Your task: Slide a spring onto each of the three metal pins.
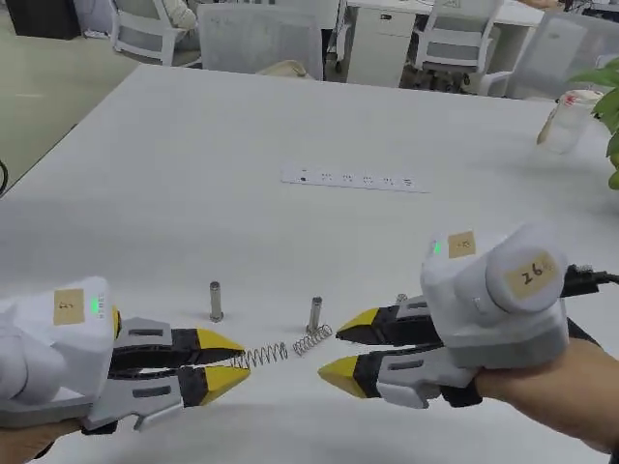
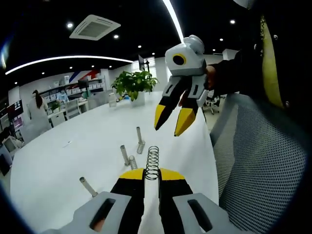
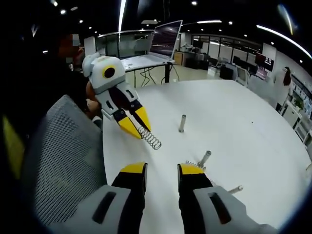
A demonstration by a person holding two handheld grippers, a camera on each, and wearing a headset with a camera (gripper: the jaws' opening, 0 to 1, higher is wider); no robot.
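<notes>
Left tongs (image 1: 242,360): jaws pinched nearly together on one end of a spring (image 1: 261,356). The rest of the spring sticks straight out past the yellow tips, pointing toward the right tongs (image 1: 331,354). Right tongs: jaws stand apart with a clear gap and nothing between them; the right gripper view shows bare table (image 1: 290,126) between the tips. The two tongs face each other tip to tip, near but not touching. The held spring's free end sits between them, closer to the right tongs' upper tip. A second spring (image 1: 311,340) lies loose on the table just off that upper tip, at the foot of the middle pin (image 1: 315,311), and looks to be touching it. The middle pin stands upright just beyond the gap between the tongs. The left pin (image 1: 216,300) is upright and bare, beyond the left tongs' tips. The third pin (image 1: 401,299) is mostly hidden behind the right tongs' upper jaw; cannot tell if it carries a spring. A power strip (image 1: 353,180) lies well beyond both tongs.
</notes>
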